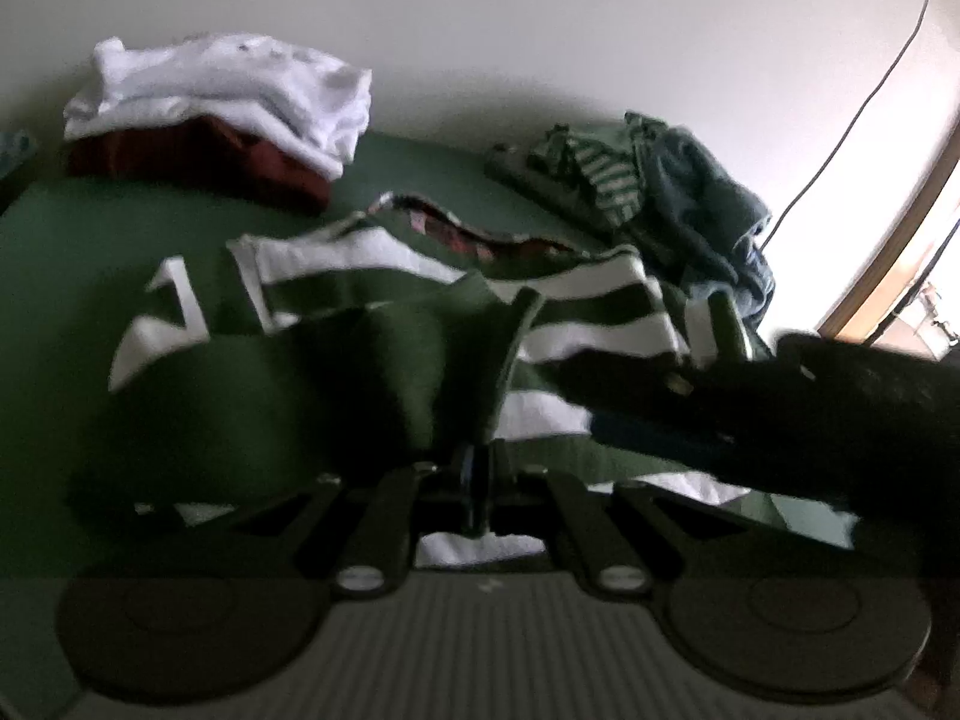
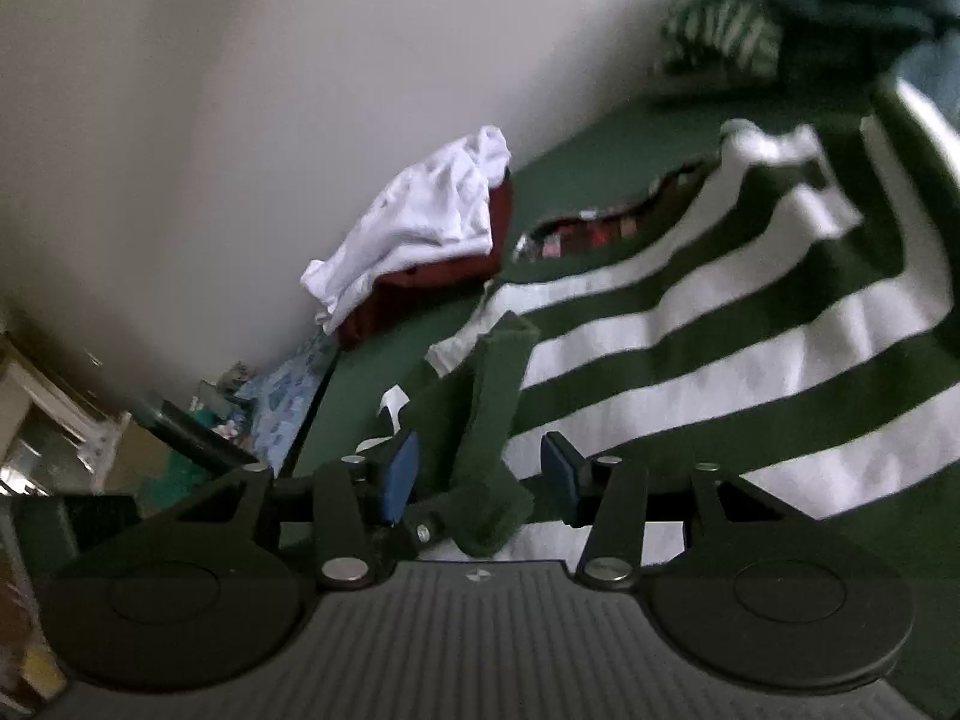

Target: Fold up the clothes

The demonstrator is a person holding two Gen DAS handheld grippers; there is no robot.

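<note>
A fold of the green-and-white striped garment (image 1: 372, 360) is judged to be in hand. The left gripper (image 1: 474, 480) is clenched on its dark green edge, the cloth rising ahead of the fingers. The right gripper (image 2: 480, 474) is released, a green strip lying loose between its blue pads (image 2: 403, 471). The stripes run away rightward beyond them. Next, withdrawal without dragging cloth is called for.

**One partial mark, nothing you can read for certain**

Left of centre in your left wrist view, the dark green and white striped knit garment (image 1: 336, 324) carries large white blocky shapes that may be a numeral, too folded and blurred to read. Nothing else bears legible text.
</note>
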